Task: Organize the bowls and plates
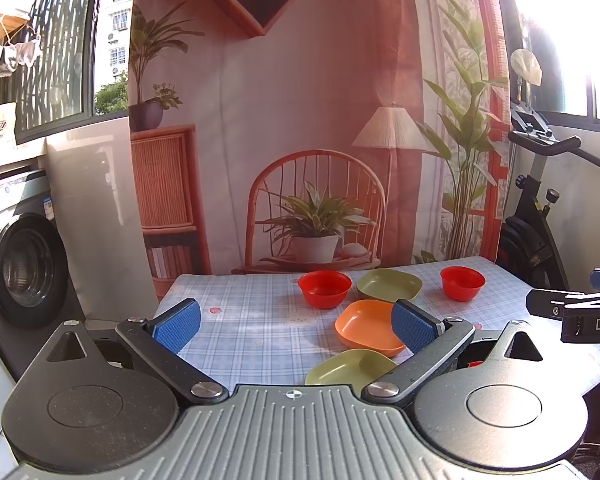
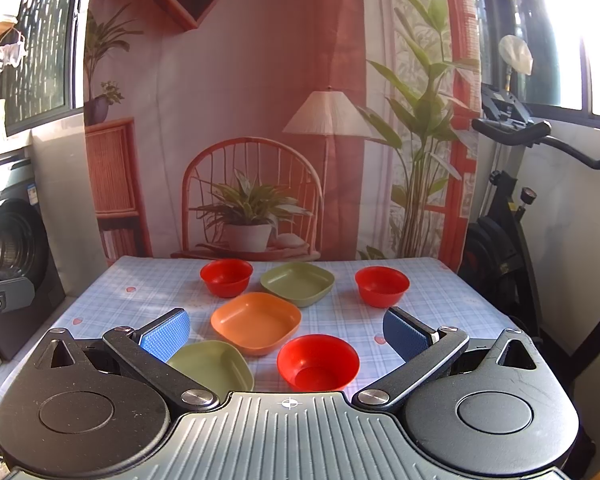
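On the checked table (image 2: 140, 296) stand three red bowls: near (image 2: 318, 362), far left (image 2: 226, 277) and far right (image 2: 382, 286). An orange square plate (image 2: 256, 322) sits in the middle, one green plate (image 2: 297, 282) behind it and another green plate (image 2: 216, 366) at the front left. My right gripper (image 2: 286, 336) is open and empty above the near edge, over the near red bowl. My left gripper (image 1: 296, 326) is open and empty above the table's front left; its view shows the orange plate (image 1: 366, 326), both green plates (image 1: 389, 285) (image 1: 352, 368) and two red bowls (image 1: 325, 288) (image 1: 462, 282).
A printed backdrop (image 2: 260, 120) hangs right behind the table's far edge. A washing machine (image 1: 24, 264) stands to the left, an exercise bike (image 2: 508, 200) to the right. The right gripper's body (image 1: 580, 312) shows at the right edge of the left wrist view.
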Available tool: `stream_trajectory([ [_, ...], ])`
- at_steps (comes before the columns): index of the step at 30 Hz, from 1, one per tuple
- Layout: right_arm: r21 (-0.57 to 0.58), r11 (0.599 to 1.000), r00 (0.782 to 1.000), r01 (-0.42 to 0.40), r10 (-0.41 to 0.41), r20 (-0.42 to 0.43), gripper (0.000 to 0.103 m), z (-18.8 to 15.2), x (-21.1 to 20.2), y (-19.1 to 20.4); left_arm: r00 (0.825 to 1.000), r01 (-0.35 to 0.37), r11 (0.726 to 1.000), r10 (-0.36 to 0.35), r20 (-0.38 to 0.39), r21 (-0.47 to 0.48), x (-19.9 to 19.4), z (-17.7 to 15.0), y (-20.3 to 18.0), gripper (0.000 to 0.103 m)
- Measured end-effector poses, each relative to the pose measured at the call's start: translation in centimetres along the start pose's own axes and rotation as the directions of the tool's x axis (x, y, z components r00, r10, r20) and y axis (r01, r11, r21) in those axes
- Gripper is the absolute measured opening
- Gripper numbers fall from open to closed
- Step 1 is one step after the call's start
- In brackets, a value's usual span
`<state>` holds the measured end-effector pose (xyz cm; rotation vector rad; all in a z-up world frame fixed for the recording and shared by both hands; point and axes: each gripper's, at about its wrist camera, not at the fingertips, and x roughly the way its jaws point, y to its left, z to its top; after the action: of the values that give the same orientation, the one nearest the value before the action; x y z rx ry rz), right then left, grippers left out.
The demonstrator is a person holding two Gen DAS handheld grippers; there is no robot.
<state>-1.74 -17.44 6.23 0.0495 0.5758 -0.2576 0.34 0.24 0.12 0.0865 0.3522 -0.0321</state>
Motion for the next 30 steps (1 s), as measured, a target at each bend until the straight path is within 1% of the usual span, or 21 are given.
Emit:
stream_trajectory([
  [30,0.001,1.0,1.0,-0.002,0.002,-0.004,0.103,-0.49,-0.01,-0.29,1.0,0.004,1.0,-0.004,-0.009,-0.009,0.35,-0.31,-0.06,0.102],
])
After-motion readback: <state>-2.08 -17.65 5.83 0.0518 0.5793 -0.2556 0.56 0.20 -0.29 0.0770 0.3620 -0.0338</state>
